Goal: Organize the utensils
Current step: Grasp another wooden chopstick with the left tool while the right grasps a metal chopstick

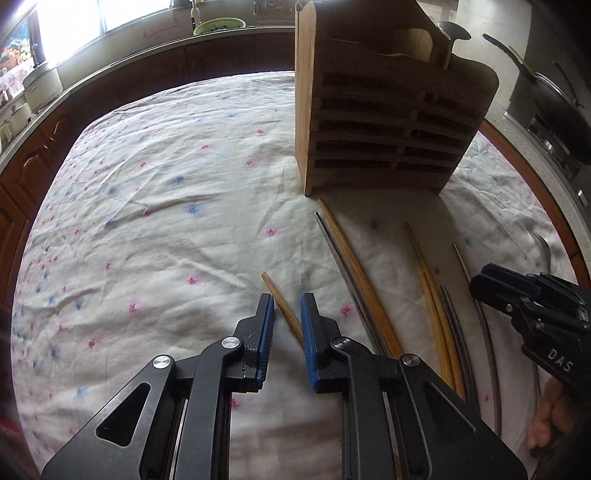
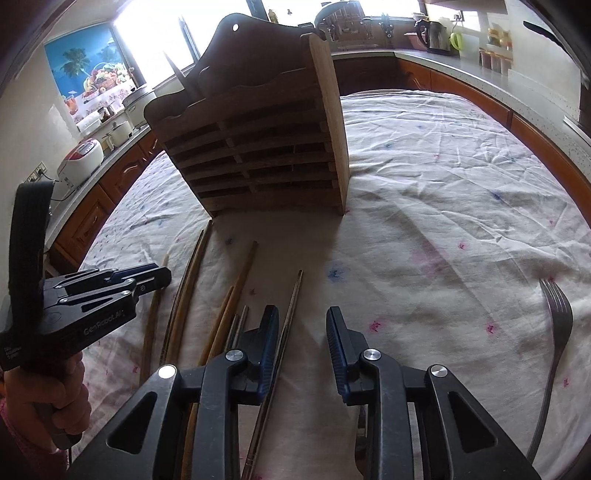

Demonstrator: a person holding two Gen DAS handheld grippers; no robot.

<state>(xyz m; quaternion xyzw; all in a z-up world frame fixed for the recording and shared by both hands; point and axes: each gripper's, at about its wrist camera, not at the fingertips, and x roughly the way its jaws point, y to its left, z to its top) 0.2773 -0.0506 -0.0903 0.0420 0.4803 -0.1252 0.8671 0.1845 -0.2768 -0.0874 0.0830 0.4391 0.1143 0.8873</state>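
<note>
A slatted wooden utensil holder (image 1: 369, 129) (image 2: 258, 155) stands on the cloth-covered table (image 1: 166, 184), with a metal ladle (image 1: 452, 33) in it. Several wooden and metal chopsticks (image 1: 358, 266) lie in front of it. My left gripper (image 1: 288, 312) (image 2: 147, 277) straddles one wooden chopstick (image 1: 280, 299). Its jaws stand a narrow gap apart, and the stick crosses slantwise, touching only the right pad. My right gripper (image 2: 303, 321) (image 1: 484, 280) is open over a metal chopstick (image 2: 291, 314) that runs close to its left finger. A fork (image 2: 557, 332) lies at the right.
Kitchen counters ring the table. A wok on a stove (image 1: 554, 99) stands at the right, a rice cooker (image 2: 79, 158) at the left and a kettle (image 2: 432, 35) at the back. A hand (image 2: 62, 398) holds the left gripper's handle.
</note>
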